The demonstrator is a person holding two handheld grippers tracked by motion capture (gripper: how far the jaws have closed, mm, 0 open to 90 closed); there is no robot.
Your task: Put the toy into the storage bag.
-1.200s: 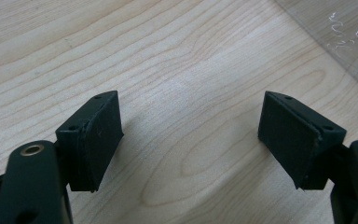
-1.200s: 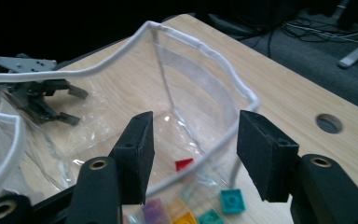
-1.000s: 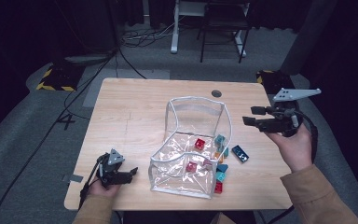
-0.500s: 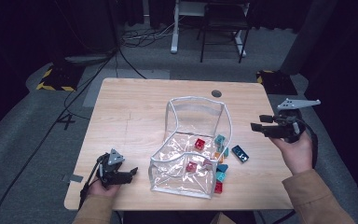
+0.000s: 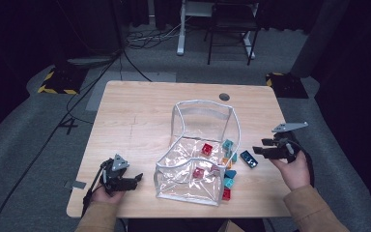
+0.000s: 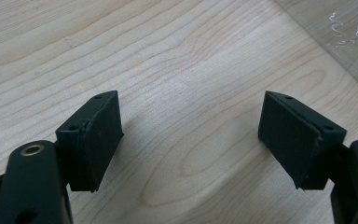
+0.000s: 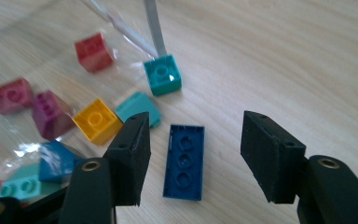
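A dark blue brick (image 5: 248,158) lies underside up on the wooden table (image 5: 140,111), just right of a clear plastic bag (image 5: 183,188) with a white rim. My right gripper (image 5: 260,146) hovers low beside it, open. In the right gripper view the blue brick (image 7: 183,161) sits between the spread jaws of the right gripper (image 7: 196,135), untouched. Teal (image 7: 162,74), yellow (image 7: 96,120) and red (image 7: 92,51) bricks lie at the bag's mouth. My left gripper (image 5: 136,180) rests open near the front left edge of the table. Bare wood lies between the jaws of the left gripper (image 6: 191,112).
Several more bricks lie inside and beside the bag (image 7: 23,98). A round cable hole (image 5: 224,96) sits at the table's far edge. Beyond the table stand a chair (image 5: 232,29) and floor cables (image 5: 135,43). The table's left half is bare wood.
My right gripper has come down from above the table's right edge to just over the dark blue brick. The left gripper has stayed put.
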